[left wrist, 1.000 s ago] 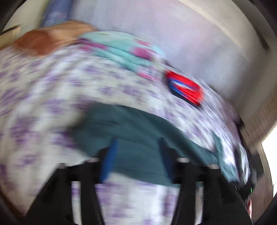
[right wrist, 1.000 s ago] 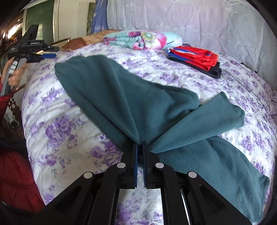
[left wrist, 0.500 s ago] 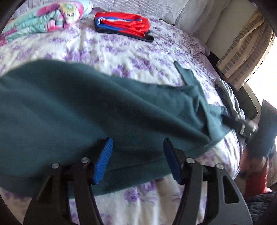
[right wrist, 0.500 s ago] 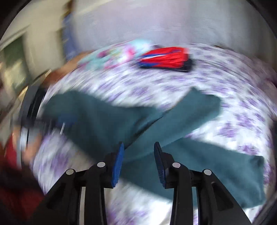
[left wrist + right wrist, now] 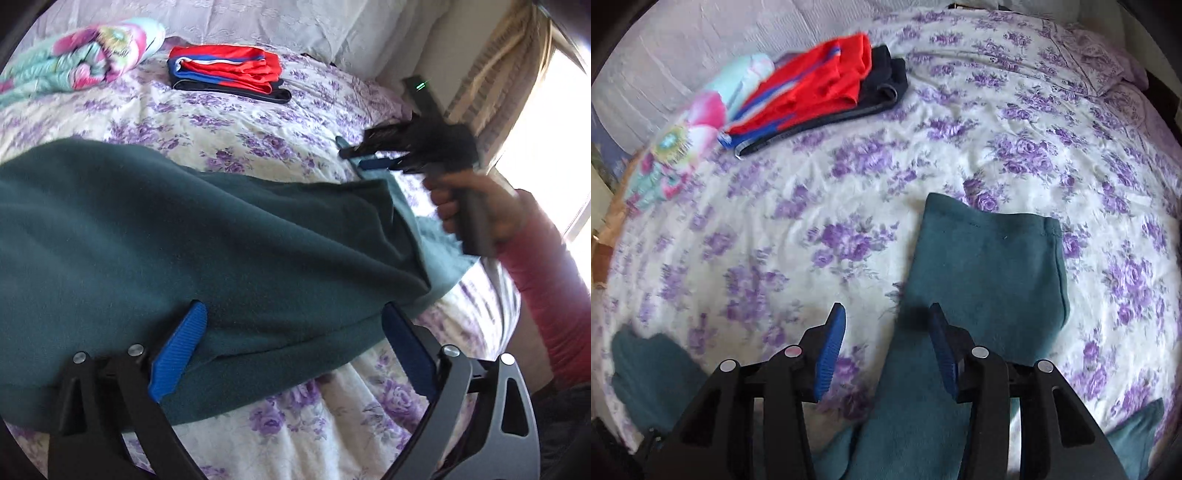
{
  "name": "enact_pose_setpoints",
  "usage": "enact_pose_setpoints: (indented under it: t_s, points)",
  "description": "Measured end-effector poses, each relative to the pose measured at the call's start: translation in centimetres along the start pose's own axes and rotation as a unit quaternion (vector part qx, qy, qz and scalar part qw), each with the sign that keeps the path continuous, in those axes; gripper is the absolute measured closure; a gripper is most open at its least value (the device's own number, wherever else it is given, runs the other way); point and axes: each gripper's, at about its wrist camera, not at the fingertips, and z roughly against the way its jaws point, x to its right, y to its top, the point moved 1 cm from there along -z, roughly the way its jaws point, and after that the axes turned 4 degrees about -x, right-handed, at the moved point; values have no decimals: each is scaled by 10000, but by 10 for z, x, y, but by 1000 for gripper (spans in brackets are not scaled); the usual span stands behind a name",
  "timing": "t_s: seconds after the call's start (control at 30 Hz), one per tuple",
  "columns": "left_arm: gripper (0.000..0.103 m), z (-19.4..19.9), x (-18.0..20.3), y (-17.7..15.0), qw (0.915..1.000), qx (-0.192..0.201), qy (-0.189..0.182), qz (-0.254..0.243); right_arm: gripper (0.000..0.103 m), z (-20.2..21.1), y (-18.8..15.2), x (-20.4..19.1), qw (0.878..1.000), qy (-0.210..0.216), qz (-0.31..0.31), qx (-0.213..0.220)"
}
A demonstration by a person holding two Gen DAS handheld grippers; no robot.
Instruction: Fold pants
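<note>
The teal pants (image 5: 192,236) are lying spread across the bed (image 5: 229,122), whose sheet is printed with purple flowers, and everything here is placed against them. No container is showing in either view; the clothes are resting straight on the sheet.

The left claw (image 5: 291,339) is hovering over the near edge of the pants with its blue pads wide apart, clamping nothing. From the right wrist view, the right claw (image 5: 886,343) is also standing apart and empty, its right pad over one pant leg (image 5: 990,266) and its left pad over bare sheet just beside that leg. The leg's hemmed end is lying flat beyond the claw.

In the left wrist view, the person's right hand (image 5: 472,206), in a pink sleeve, is gripping the other tool's handle at the far right end of the pants.

Well beyond the pants, toward the pale curtain, a folded red and blue garment (image 5: 225,70) is sitting on top of a dark one. Next to that pile, a flowery turquoise and pink bundle (image 5: 77,66) is lying on the sheet.
</note>
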Motion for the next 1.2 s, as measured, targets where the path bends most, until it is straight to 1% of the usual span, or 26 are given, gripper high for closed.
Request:
enact_pose_setpoints:
  t_s: [0.03,0.1,0.2,0.3,0.33,0.4,0.5,0.57,0.67,0.7,0.73,0.8,0.87,0.97,1.03,1.07,1.13,1.17,1.2]
  points:
    - [10,1,-1,0,10000,14,-41,35,61,-5,-1,-2,9999,-105,36,-31]
    - [10,2,-2,0,10000,30,-61,46,67,-7,-2,-2,9995,-263,137,48]
    - [10,2,-1,0,10000,40,-66,48,74,-1,-7,8,9999,-146,4,80]
    - [10,0,-2,1,9999,49,-80,73,75,6,-12,20,9995,-291,37,118]
    - [10,1,-2,1,9999,51,-80,74,81,6,-13,23,9995,-300,42,110]
    - [10,0,-2,1,9999,55,-76,72,84,7,-15,29,9997,-232,-5,116]
    - [10,1,-3,1,9999,49,-84,70,85,11,-15,27,9998,-29,-38,216]
    - [9,0,-2,1,9999,48,-82,62,85,10,-13,21,9998,67,-24,209]
    - [9,1,-2,1,9999,52,-85,70,86,3,-7,17,9999,99,-29,135]
    - [9,1,-2,1,9999,53,-88,72,95,2,-7,16,9998,84,13,152]
    - [9,0,-3,1,9999,54,-95,76,101,3,-8,17,9997,113,-5,203]
    - [9,0,-2,1,9999,50,-102,79,101,14,-12,24,9986,322,-129,408]
    - [9,1,-3,1,9999,48,-124,87,101,39,-21,33,9957,495,-152,773]
    - [9,1,-5,2,9997,63,-206,150,101,88,-47,65,9860,982,-491,1258]
    - [9,3,-7,2,9994,93,-261,214,101,123,-78,101,9751,1224,-837,1647]
    - [9,3,-8,2,9991,115,-306,259,101,138,-100,123,9684,1302,-1091,1824]
    - [9,5,-10,2,9988,138,-358,317,101,151,-137,160,9571,1431,-1548,1988]
    - [9,5,-10,3,9986,138,-376,332,101,150,-160,181,9503,1530,-1847,1983]
    - [9,4,-10,3,9986,136,-375,333,101,144,-176,198,9449,1649,-2092,1902]
